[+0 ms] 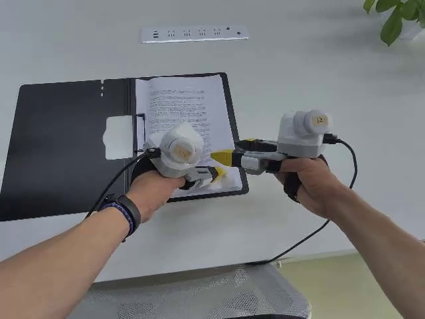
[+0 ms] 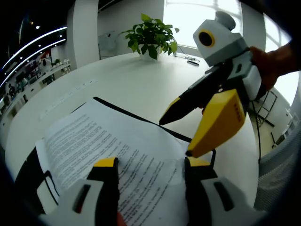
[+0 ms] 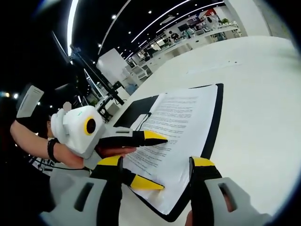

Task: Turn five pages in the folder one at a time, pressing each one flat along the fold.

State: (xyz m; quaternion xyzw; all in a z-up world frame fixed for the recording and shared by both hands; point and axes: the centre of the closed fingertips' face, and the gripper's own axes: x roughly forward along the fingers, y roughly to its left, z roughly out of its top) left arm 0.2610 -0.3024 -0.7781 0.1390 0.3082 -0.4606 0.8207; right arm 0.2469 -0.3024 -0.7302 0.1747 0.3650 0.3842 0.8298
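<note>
An open black folder lies on the white table, with a printed page on its right half. My left gripper hovers over the page's lower right corner, jaws wide open; in the left gripper view the page lies beyond the left gripper. The right gripper points left at the page's right edge, also open and close to the left one. In the right gripper view, the right gripper has the page ahead and the left gripper just above the sheet.
A white power strip lies at the back of the table. A potted plant stands at the far right corner. A white label sits on the folder's left cover. A mesh chair is below the table's near edge.
</note>
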